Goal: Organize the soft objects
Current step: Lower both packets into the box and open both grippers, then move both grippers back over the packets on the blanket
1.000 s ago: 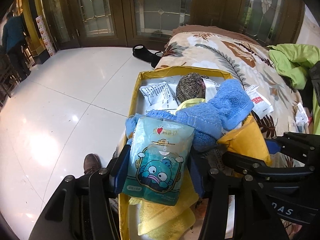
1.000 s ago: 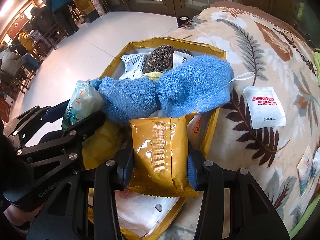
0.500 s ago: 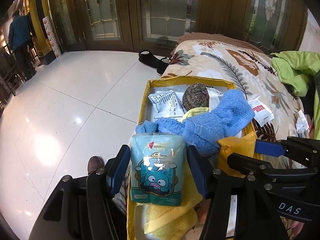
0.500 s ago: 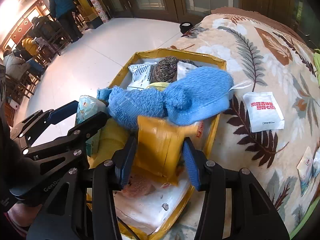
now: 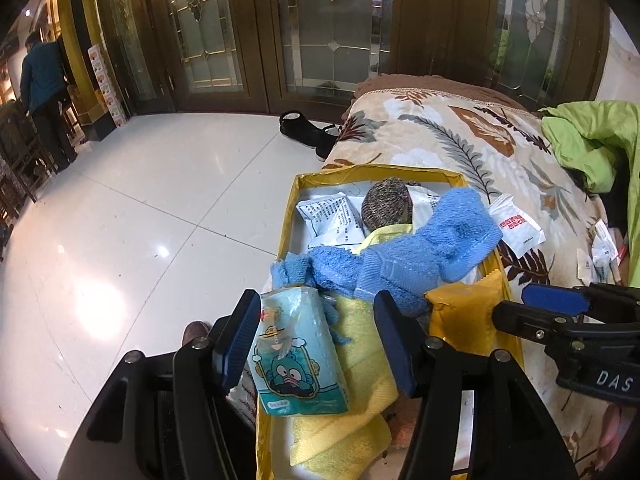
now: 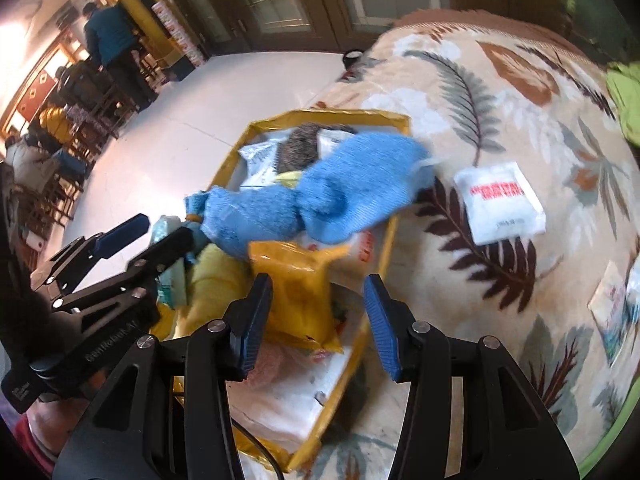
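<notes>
An open yellow-rimmed box (image 5: pixel 289 216) sits on the bed's edge, holding a blue towel (image 5: pixel 420 256), a yellow towel (image 5: pixel 352 380), a knitted brown bundle (image 5: pixel 386 204) and white packets (image 5: pixel 332 216). A teal cartoon tissue pack (image 5: pixel 296 356) lies on the yellow towel between the fingers of my left gripper (image 5: pixel 316 340). The pack leans at the left pad and stands clear of the right one, so this gripper is open. My right gripper (image 6: pixel 318 318) is open too. The yellow packet (image 6: pixel 298 292) rests in the box (image 6: pixel 390 248) between its fingers, with a gap at the right pad.
A white packet with red print (image 6: pixel 500 204) and smaller packets (image 6: pixel 612 304) lie on the floral bedspread (image 6: pixel 500 92) right of the box. A green garment (image 5: pixel 592 148) is at the far right. Black shoes (image 5: pixel 304 128) sit on the tiled floor, where a person (image 5: pixel 44 92) stands far left.
Both grippers have widened and let go. The teal pack now lies tilted on the yellow towel. The yellow packet has dropped into the box, and the right gripper has drawn back slightly.
</notes>
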`<state>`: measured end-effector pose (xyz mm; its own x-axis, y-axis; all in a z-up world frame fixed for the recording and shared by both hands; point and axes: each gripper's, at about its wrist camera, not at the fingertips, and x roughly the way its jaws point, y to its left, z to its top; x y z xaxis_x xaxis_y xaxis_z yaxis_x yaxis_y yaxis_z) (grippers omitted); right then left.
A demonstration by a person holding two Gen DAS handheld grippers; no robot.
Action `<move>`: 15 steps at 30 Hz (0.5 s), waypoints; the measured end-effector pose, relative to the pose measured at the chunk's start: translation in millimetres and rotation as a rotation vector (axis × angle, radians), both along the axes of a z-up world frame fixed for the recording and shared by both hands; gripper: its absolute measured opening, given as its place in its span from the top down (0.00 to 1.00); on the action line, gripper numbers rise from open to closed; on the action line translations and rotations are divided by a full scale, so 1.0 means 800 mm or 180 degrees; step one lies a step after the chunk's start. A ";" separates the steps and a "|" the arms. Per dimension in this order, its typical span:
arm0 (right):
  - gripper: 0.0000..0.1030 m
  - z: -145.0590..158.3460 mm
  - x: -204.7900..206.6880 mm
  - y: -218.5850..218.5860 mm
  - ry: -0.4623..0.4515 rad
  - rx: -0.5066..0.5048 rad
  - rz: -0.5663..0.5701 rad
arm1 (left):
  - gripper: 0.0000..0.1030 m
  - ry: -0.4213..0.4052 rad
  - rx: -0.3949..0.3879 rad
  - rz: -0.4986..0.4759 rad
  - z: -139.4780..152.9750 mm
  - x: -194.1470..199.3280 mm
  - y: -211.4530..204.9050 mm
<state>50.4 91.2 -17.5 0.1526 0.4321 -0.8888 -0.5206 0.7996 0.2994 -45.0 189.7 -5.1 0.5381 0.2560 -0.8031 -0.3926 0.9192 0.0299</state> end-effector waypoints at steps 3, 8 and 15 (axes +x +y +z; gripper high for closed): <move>0.54 -0.002 0.001 -0.014 0.0031 0.0016 -0.0065 | 0.43 -0.0010 0.0033 -0.0027 0.003 -0.001 -0.005; 0.54 0.001 0.000 -0.036 0.0025 0.0043 -0.0136 | 0.43 -0.0029 0.0036 -0.0072 0.008 0.001 -0.013; 0.54 0.011 -0.004 -0.092 -0.0052 0.0010 -0.0311 | 0.43 -0.0073 -0.0137 -0.0162 0.015 0.005 -0.027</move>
<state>46.8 17.2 -8.9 0.2088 0.4173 -0.8844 -0.4450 0.8459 0.2941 -40.8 168.5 7.3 0.5680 0.1933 -0.8000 -0.3456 0.9382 -0.0187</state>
